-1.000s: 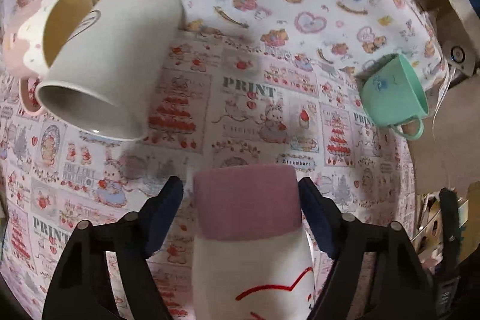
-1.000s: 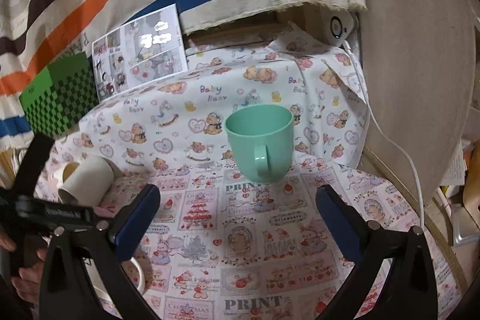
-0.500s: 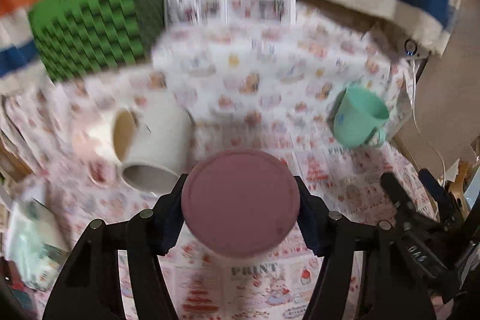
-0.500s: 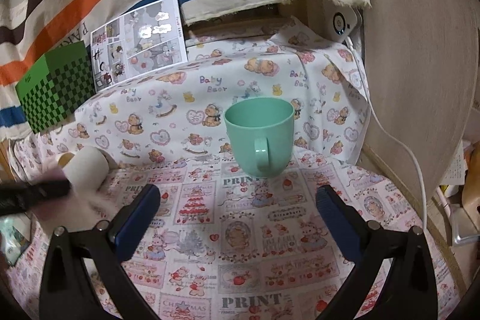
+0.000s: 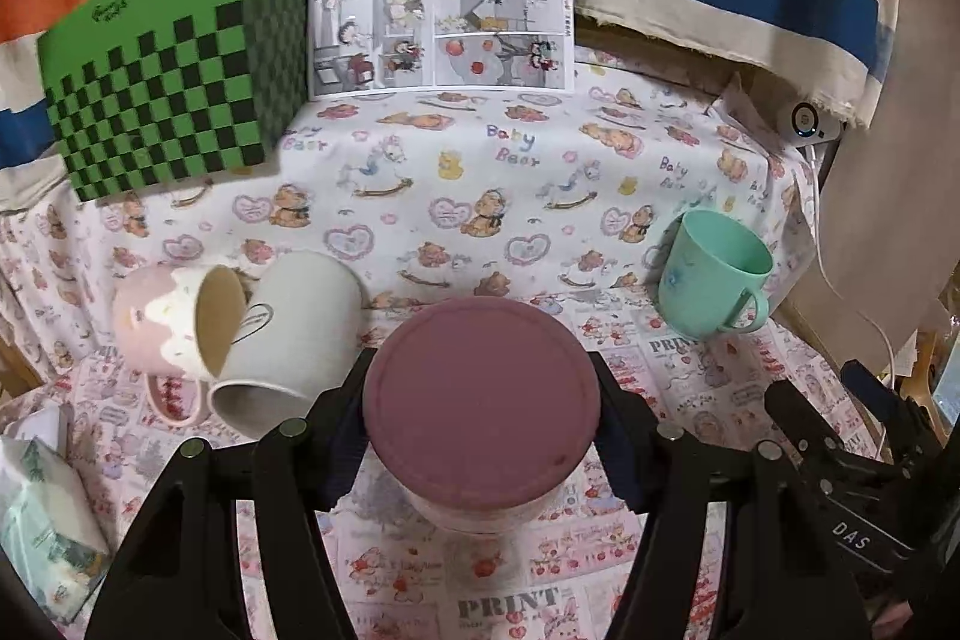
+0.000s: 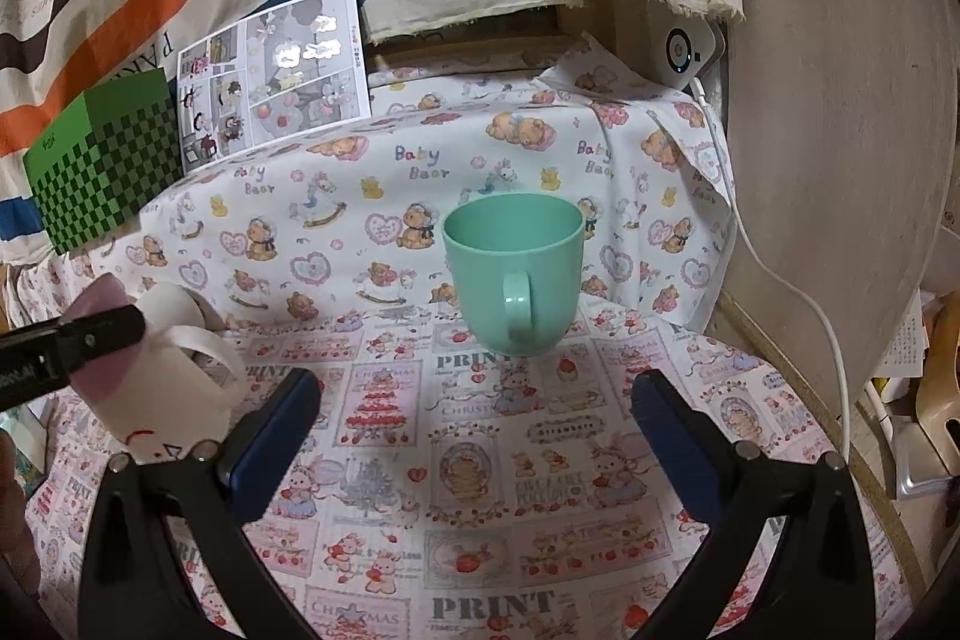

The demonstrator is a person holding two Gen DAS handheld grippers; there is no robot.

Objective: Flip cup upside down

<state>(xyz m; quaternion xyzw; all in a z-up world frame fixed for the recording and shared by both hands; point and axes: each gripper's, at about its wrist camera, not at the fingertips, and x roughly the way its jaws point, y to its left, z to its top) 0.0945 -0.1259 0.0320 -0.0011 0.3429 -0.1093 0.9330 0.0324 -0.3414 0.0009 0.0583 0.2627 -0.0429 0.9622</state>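
Pointing base-forward, cup (image 5: 482, 403) in left gripper (image 5: 482, 436).

The right gripper (image 6: 474, 421) hangs wide open before an upright green cup (image 6: 514, 271).

Left wrist view: held mug (image 5: 481, 415) sits between the left gripper (image 5: 480, 421) fingers at centre, base toward the camera. At 10 o'clock from it, two mugs on their sides, touching: tipped mug (image 5: 294, 334) nearer, second tipped mug (image 5: 174, 322) on its far left. At 2 o'clock, upright cup (image 5: 711, 280), well apart. Box (image 5: 162, 76) at 11 o'clock, at the back; printed sheet (image 5: 441, 10) at 12, propped just right of the box. Tissue pack (image 5: 42, 514) at 8 o'clock. All on the tablecloth (image 5: 480, 172).

Right wrist view: upright cup at 12 o'clock beyond the right gripper (image 6: 474, 436); held mug at 9 o'clock.
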